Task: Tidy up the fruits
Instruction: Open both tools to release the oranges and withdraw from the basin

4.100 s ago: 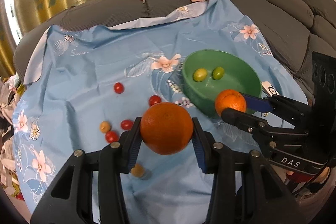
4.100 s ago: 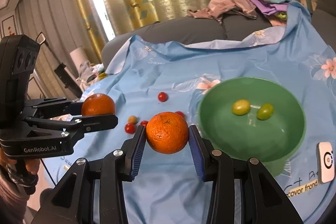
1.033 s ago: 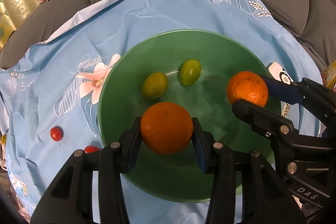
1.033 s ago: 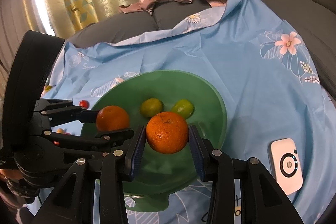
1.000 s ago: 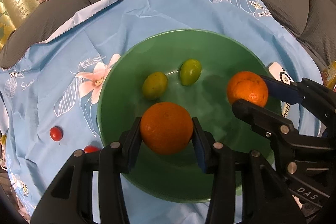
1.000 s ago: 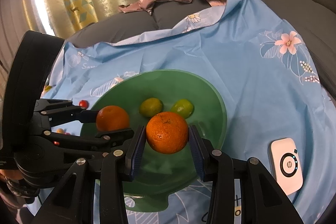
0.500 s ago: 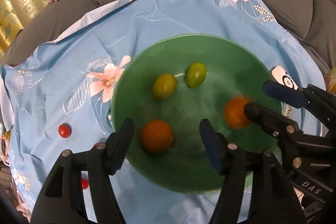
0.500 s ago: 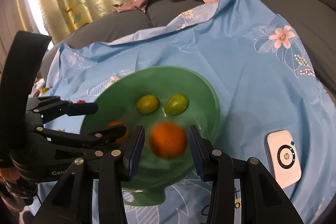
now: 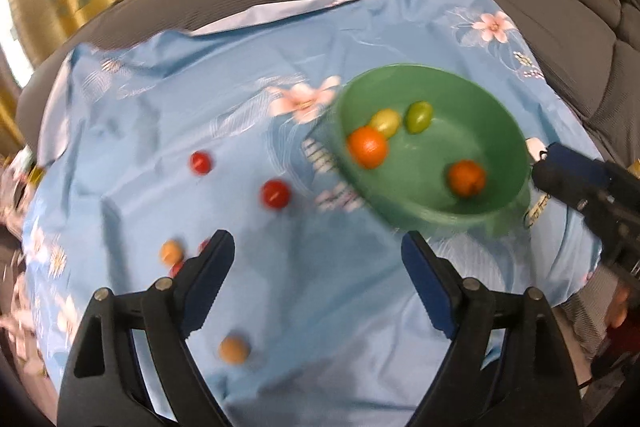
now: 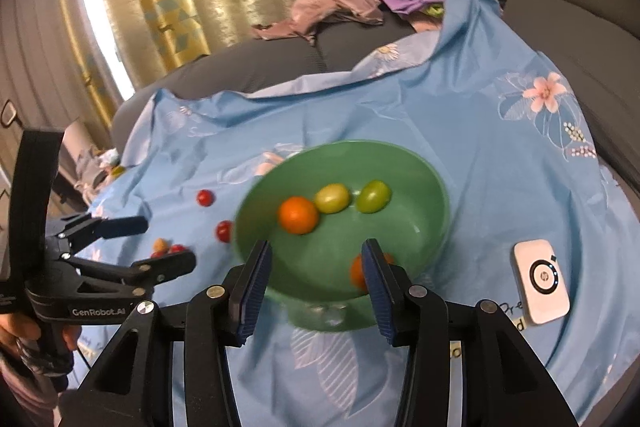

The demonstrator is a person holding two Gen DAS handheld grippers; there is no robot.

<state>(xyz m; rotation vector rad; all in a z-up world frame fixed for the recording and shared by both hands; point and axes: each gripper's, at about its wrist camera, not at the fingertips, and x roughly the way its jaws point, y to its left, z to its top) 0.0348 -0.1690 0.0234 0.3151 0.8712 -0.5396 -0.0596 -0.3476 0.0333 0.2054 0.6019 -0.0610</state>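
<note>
Two oranges lie in the green bowl (image 10: pixel 434 187): one orange (image 10: pixel 298 215) toward its left side, touching a yellow-green fruit (image 10: pixel 332 198), the other orange (image 9: pixel 466 178) toward the near rim, partly hidden in the right wrist view behind a jaw. A greener fruit (image 10: pixel 374 196) sits just beside the yellow-green one. The bowl stands on a blue flowered cloth (image 9: pixel 200 87) spread over a grey sofa (image 9: pixel 560 7). Left of the bowl, loose on the cloth, are two red tomatoes (image 9: pixel 275 194) and, nearer the cloth's left edge, small orange and red fruits (image 9: pixel 171 253); another small orange fruit (image 9: pixel 234 348) lies near its front edge. A white device (image 10: pixel 541 281) rests on the cloth right of the bowl. The left gripper (image 9: pixel 318 291) has its jaws spread wide and opening, nothing between them. The right gripper (image 10: pixel 316 281) has its jaws apart and opening, empty, over the bowl's near rim. Clothes (image 10: pixel 340 5) are heaped on the sofa behind.
</note>
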